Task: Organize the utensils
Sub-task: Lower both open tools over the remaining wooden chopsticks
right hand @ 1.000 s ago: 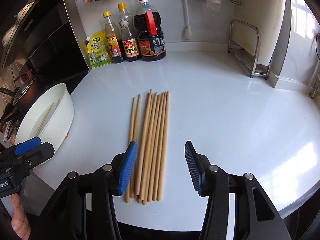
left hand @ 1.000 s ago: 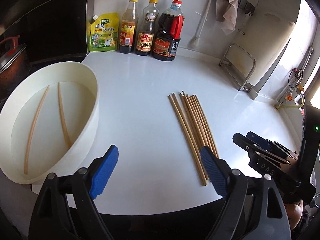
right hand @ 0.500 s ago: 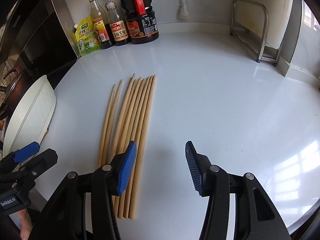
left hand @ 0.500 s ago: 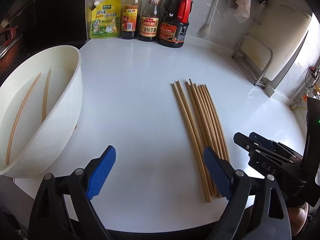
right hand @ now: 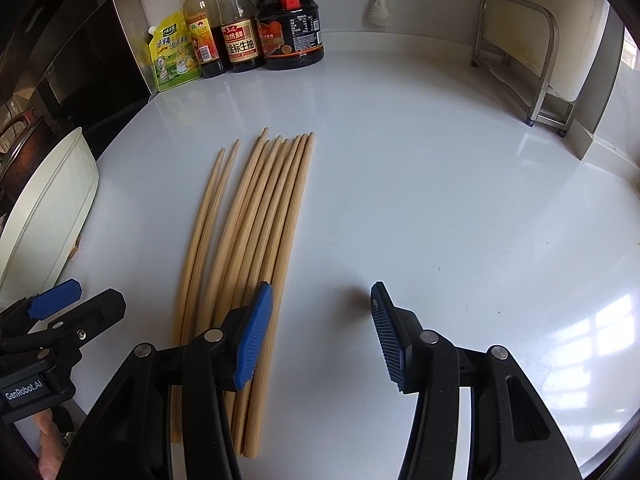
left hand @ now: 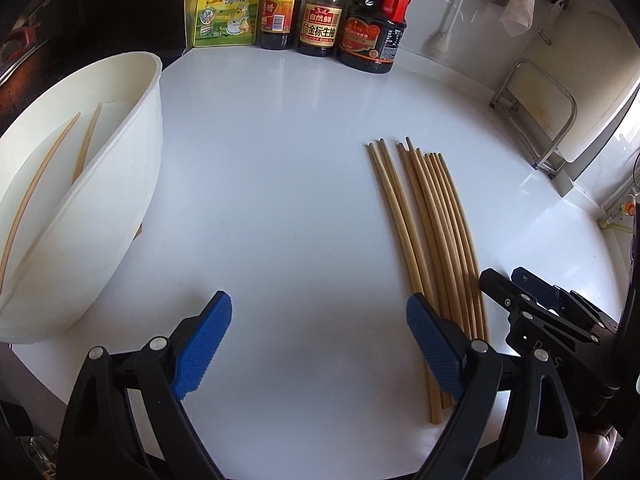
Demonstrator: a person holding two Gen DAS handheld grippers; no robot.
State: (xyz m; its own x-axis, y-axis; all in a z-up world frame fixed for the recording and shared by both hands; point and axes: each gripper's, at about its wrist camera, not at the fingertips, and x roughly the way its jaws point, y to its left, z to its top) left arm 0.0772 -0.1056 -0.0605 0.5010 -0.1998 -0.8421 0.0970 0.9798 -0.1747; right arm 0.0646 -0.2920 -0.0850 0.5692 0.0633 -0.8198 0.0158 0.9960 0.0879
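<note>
Several wooden chopsticks [left hand: 432, 224] lie side by side on the white counter [left hand: 280, 184], also in the right wrist view [right hand: 256, 236]. A white bowl [left hand: 120, 184] at the left holds two chopsticks [left hand: 60, 152]; its rim shows in the right wrist view [right hand: 52, 208]. My left gripper [left hand: 318, 344] is open and empty, low over the counter between bowl and chopsticks. My right gripper [right hand: 320, 340] is open and empty, its left pad [right hand: 254, 340] over the near ends of the chopsticks. Each gripper shows at the other view's edge.
A yellow seasoning pouch [left hand: 224, 12] and three sauce bottles [left hand: 320, 12] stand at the back wall. A metal rack [right hand: 520, 60] stands at the back right. A stove and pot [left hand: 20, 44] lie left of the bowl.
Both grippers have dropped lower and moved forward over the counter. The right gripper has shifted right, so the chopsticks now lie under its left pad. Both stay open.
</note>
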